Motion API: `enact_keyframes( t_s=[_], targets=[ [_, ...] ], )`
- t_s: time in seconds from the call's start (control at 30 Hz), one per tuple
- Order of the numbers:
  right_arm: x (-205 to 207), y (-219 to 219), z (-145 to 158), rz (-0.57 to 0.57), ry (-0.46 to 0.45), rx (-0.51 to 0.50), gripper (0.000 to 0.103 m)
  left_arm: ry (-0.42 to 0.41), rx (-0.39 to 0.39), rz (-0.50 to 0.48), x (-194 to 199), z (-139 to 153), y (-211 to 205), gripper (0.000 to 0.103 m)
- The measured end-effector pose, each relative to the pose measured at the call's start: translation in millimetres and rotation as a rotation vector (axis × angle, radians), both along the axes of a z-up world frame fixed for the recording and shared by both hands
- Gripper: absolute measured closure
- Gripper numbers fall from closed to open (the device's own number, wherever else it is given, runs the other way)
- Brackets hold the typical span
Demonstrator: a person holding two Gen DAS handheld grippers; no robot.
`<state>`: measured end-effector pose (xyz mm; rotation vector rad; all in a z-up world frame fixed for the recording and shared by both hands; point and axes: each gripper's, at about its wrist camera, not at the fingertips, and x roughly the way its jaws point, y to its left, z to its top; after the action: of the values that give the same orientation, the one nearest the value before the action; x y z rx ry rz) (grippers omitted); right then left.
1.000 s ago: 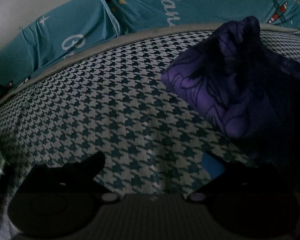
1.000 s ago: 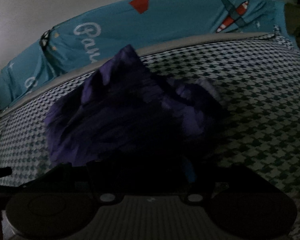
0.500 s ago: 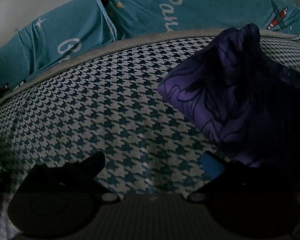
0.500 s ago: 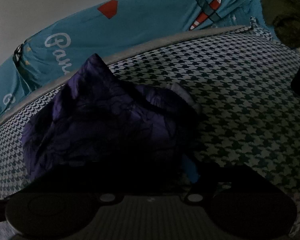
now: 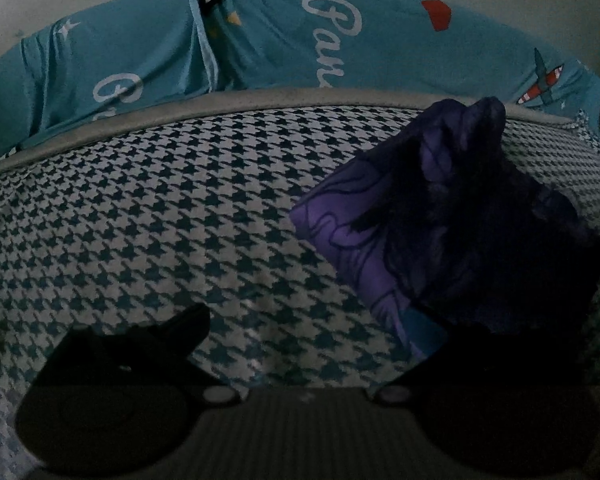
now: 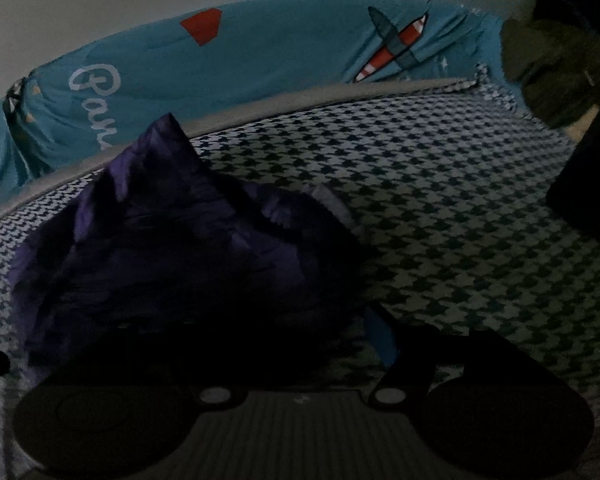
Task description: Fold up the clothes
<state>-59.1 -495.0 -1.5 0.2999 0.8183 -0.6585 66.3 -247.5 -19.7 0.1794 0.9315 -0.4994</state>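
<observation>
A crumpled purple garment (image 5: 440,216) with darker line print lies bunched on the houndstooth bed cover (image 5: 160,220). My left gripper (image 5: 312,328) is open low over the cover. Its left finger is over bare cover, and the blue pad of its right finger (image 5: 422,334) is at the garment's near left edge. In the right wrist view the same garment (image 6: 172,240) fills the lower left. My right gripper (image 6: 300,336) has its jaws apart with the garment's dark near edge between them. Its right finger shows a blue pad (image 6: 380,336); its left finger is lost in shadow.
Teal bedding (image 5: 300,48) with white script and plane pictures lines the back, behind a grey mattress border (image 5: 260,100). A dark olive bundle (image 6: 552,68) and a black shape (image 6: 588,184) sit at the bed's right end. Bare cover (image 6: 460,208) stretches right of the garment.
The right wrist view has swung right: the garment slid left in it and the olive bundle and black shape came in. In the left view the garment's edge now reaches the right finger's pad.
</observation>
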Motion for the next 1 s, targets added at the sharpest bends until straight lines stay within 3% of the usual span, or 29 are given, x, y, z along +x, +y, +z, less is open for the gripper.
enact_keyframes(
  t_s=[0.7, 1.0],
  targets=[
    [0, -3, 0, 0.004, 0.013, 0.013, 0.035, 0.021, -0.071, -0.025, 14, -8, -13, 0.000],
    [-13, -40, 4, 0.070, -0.109, 0.191, 0.035, 0.082, -0.133, -0.088, 27, -12, -19, 0.000]
  ],
)
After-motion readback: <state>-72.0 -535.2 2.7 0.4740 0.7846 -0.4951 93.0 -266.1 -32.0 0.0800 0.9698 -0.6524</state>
